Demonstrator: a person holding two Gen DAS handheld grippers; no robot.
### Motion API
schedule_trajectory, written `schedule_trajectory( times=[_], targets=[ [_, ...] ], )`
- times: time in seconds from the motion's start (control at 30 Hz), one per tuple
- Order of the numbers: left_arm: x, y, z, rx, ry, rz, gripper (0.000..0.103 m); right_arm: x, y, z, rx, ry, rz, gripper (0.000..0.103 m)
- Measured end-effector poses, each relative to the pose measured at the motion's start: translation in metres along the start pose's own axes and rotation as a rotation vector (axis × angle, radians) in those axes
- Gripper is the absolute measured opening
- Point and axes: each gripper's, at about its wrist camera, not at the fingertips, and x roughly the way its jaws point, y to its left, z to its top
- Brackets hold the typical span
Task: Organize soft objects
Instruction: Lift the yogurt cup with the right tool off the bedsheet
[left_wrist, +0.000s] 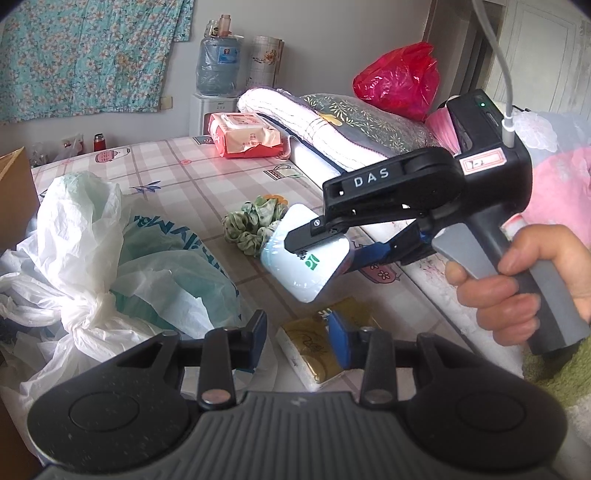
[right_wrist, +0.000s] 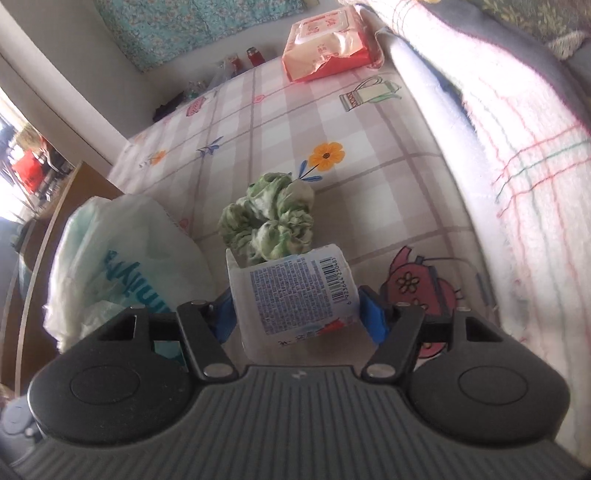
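- A bed (left_wrist: 207, 173) with a checked, cartoon-printed sheet is carrying everything; folded blankets (left_wrist: 332, 122) are lying along its far right edge and a red-and-white wipes pack (left_wrist: 243, 134) is sitting near the far corner.
- A crumpled white and green plastic bag (left_wrist: 122, 251) is slumping at the bed's left edge, its mouth seemingly facing the middle of the bed.
- The right tool (left_wrist: 321, 254), gripped by a person's hand (left_wrist: 517, 280), is reaching in from the right edge and pointing steeply down.
- Its blue pads are standing on either side of a pale blue tissue pack (right_wrist: 295, 291), apparently gripping it across its width; the right wrist view is showing the pack lifted and tilted between them, long axis running away from the tool.
- A green scrunchie (right_wrist: 269, 221) is lying on the sheet just beyond the pack, towards the middle of the bed.
- The bag is lying to the left of the held pack, so the carry is likely going leftward.
- The left tool (left_wrist: 295, 336) is hovering partly open and empty at the near edge, just above a gold tissue pack (left_wrist: 314, 350), nearer to it than the right tool is.
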Motion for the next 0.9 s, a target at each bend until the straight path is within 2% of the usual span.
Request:
schedule_trajectory(
  times=[0.07,0.13,0.2,0.3,0.43,0.6,0.7,0.9],
  targets=[
    [0.001,-0.002,0.001,0.004,-0.001,-0.002,0.038,0.003,-0.01,0.0,0.105,0.055,0.136,0.066],
    [0.002,-0.004,0.003,0.008,-0.001,-0.006,0.038,0.01,-0.019,-0.001,0.195,0.115,0.214,0.067],
    [0.003,-0.007,0.005,0.013,-0.003,-0.009,0.038,0.016,-0.023,-0.003,0.22,0.146,0.19,0.07],
    [0.005,-0.011,0.007,0.027,-0.006,-0.012,0.039,0.006,-0.025,-0.001,0.201,0.093,0.148,0.074],
    [0.014,-0.019,0.013,0.049,-0.004,-0.01,0.044,-0.012,-0.027,0.007,0.151,0.021,0.057,0.074],
    [0.028,-0.029,0.022,0.086,-0.01,-0.004,0.047,-0.023,-0.032,0.008,0.147,-0.009,0.092,0.052],
    [0.043,-0.034,0.028,0.11,-0.005,0.018,0.047,-0.022,-0.032,0.008,0.139,-0.002,0.113,0.044],
    [0.069,-0.038,0.035,0.13,0.039,0.067,0.049,-0.02,-0.031,0.008,0.141,-0.004,0.144,0.039]
  ],
)
